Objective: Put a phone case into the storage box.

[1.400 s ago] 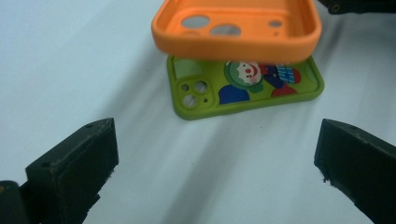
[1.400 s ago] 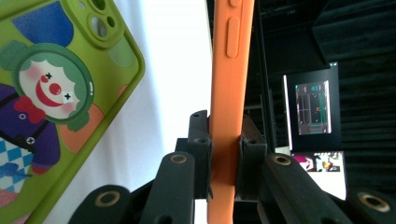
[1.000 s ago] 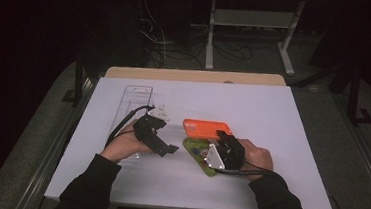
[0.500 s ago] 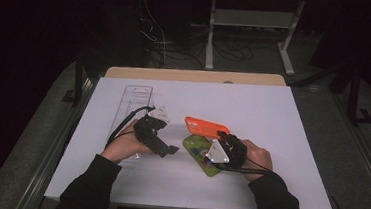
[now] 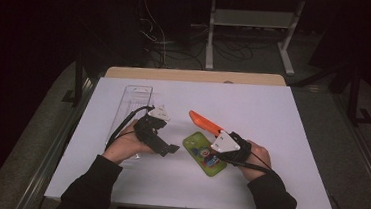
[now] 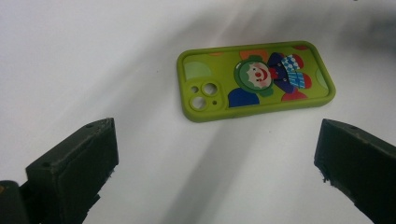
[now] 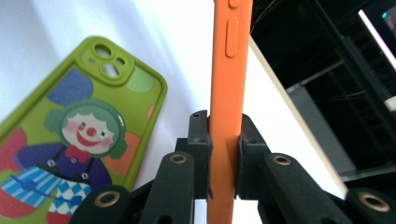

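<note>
right gripper clenched on the orange case, pads squeezing its thin edge, seen edge-on in the right gripper view. case lifted off the white table and tilted, hanging just beyond the green case and partly over its far end. green case flat on the table, clown print and camera cut-outs facing up, just left of the right hand.

left gripper released, jaws spread wide with nothing between them, hovering just left of the green case and pointing at it. clear tray well left of the green case, beyond the left hand.

likely step: carrying the orange case away from the green one, or setting it somewhere near.

to do it well:
- keep the clamp steady; a thin silicone edge flexes and can squirm out from between hard pads.
- hold the case near upright or level it slowly, no swinging, since the long free end acts as a lever on the grip.
- clear the green case before lowering, so the free end does not catch its rim and drag it.
- bring the left gripper in only if support is needed, taking the free end by its edge rather than nudging the green case.
- lower until the case rests on the table, then ease the pads apart.
</note>
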Tool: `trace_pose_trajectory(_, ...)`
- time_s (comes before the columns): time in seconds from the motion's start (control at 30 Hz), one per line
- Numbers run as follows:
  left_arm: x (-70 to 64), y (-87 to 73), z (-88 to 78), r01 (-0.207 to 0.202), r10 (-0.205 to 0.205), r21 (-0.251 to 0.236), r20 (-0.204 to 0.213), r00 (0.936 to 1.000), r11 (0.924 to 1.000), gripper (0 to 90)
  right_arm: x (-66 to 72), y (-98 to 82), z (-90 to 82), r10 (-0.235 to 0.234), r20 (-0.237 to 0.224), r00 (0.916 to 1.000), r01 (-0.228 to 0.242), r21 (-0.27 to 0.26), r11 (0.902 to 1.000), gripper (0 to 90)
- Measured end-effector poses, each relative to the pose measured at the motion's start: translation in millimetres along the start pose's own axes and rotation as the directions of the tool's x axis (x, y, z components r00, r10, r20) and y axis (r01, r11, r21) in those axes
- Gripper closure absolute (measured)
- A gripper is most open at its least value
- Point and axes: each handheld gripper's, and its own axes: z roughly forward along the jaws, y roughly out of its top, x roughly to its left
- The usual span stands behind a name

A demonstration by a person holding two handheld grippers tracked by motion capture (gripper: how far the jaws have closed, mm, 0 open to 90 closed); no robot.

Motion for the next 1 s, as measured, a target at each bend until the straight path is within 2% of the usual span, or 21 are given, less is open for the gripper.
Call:
trace_pose_trajectory(0.03,0.2,0.0,0.0,-0.001,0.001,0.0,-0.001,1.0,1.0,0.0,-1.3,-0.1,-0.4,0.011,-0.009,0.9999,-0.011,0.002,0.9999,77.8)
trace_pose_trajectory(0.07,0.2,0.0,0.1,-0.001,0.001,-0.001,-0.002,1.0,1.0,0.0,-1.5,0.0,-0.7,0.049,-0.018,0.9986,-0.049,0.0,0.9988,77.8)
trace_pose_trajectory(0.13,0.4,-0.1,0.5,0.003,-0.003,-0.005,-0.001,1.0,1.0,0.0,-3.8,-0.6,-0.6,0.085,-0.038,0.9956,-0.085,-0.003,0.9963,77.8)
trace_pose_trajectory(0.23,0.2,-0.1,0.5,0.008,-0.008,-0.004,0.001,1.0,1.0,0.0,-4.8,-1.0,-0.2,0.101,-0.048,0.9937,-0.101,0.0,0.9949,77.8)
trace_pose_trajectory(0.33,0.5,-0.1,0.5,0.007,-0.007,-0.004,0.003,1.0,1.0,0.0,-5.6,-0.7,0.4,0.175,-0.071,0.982,-0.176,-0.002,0.9845,77.8)
trace_pose_trajectory(0.43,0.7,-0.1,0.3,0.008,-0.008,-0.006,0.004,1.0,0.9999,0.0,-8.9,-1.6,0.7,0.222,-0.094,0.9706,-0.223,-0.006,0.9748,77.8)
trace_pose_trajectory(0.47,1.1,0.1,-0.1,0.005,-0.005,-0.005,0.003,1.0,1.0,0.0,-11.3,-2.3,0.7,0.257,-0.117,0.9594,-0.259,-0.006,0.9658,77.8)
trace_pose_trajectory(0.5,1.1,0.1,-0.1,0.005,-0.005,-0.005,0.003,1.0,1.0,0.0,-11.3,-2.3,0.7,0.257,-0.117,0.9594,-0.259,-0.006,0.9658,77.8)
trace_pose_trajectory(0.6,1.5,0.2,-0.6,0.008,-0.008,-0.002,0.001,1.0,1.0,0.0,-13.2,-3.6,1.4,0.298,-0.131,0.9456,-0.301,-0.005,0.9536,77.9)
trace_pose_trajectory(0.63,1.6,0.1,-0.2,0.012,-0.012,-0.007,0.003,0.9999,0.9999,0.0,-13.2,-3.7,1.7,0.317,-0.14,0.938,-0.32,0.001,0.9474,77.8)
trace_pose_trajectory(0.67,1.8,0.1,-0.4,0.011,-0.011,-0.006,0.003,0.9999,0.9999,0.0,-13.6,-4.2,2.1,0.325,-0.147,0.934,-0.328,0.005,0.9445,77.8)
trace_pose_trajectory(0.73,1.8,0.1,-0.6,0.012,-0.012,-0.007,0.003,0.9999,0.9999,0.0,-14.9,-5.6,3.3,0.36,-0.171,0.917,-0.364,0.012,0.9314,77.8)
trace_pose_trajectory(0.77,1.9,0.1,-0.8,0.011,-0.011,-0.006,0.002,0.9999,0.9999,0.0,-14.9,-5.6,3.3,0.36,-0.171,0.917,-0.364,0.012,0.9314,77.8)
trace_pose_trajectory(0.8,2.0,0.1,-0.8,0.011,-0.011,-0.008,0.002,0.9999,0.9999,0.0,-15.0,-5.7,3.6,0.375,-0.175,0.9103,-0.379,0.011,0.9252,77.9)
trace_pose_trajectory(0.83,2.4,0.2,-1.1,0.008,-0.008,-0.004,0.002,1.0,1.0,0.0,-16.1,-6.3,4.2,0.388,-0.187,0.9024,-0.393,0.011,0.9193,77.9)
trace_pose_trajectory(0.87,2.4,0.0,-0.9,0.009,-0.009,-0.007,0.001,1.0,0.9999,0.0,-17.9,-7.3,4.5,0.414,-0.201,0.8879,-0.419,0.017,0.9078,77.9)
trace_pose_trajectory(0.9,2.3,0.1,-1.0,0.009,-0.009,-0.006,0.002,1.0,0.9999,0.0,-17.9,-7.3,4.5,0.414,-0.201,0.8879,-0.419,0.017,0.9078,77.9)
trace_pose_trajectory(0.93,2.1,0.1,-0.8,0.014,-0.014,-0.011,0.002,0.9999,0.9998,0.0,-20.0,-8.6,4.9,0.446,-0.216,0.8686,-0.452,0.022,0.8917,77.9)
trace_pose_trajectory(1.0,2.6,0.1,-1.3,0.012,-0.012,-0.007,-0.002,0.9999,0.9999,0.0,-22.6,-10.6,5.6,0.471,-0.235,0.8503,-0.48,0.022,0.8772,77.9)
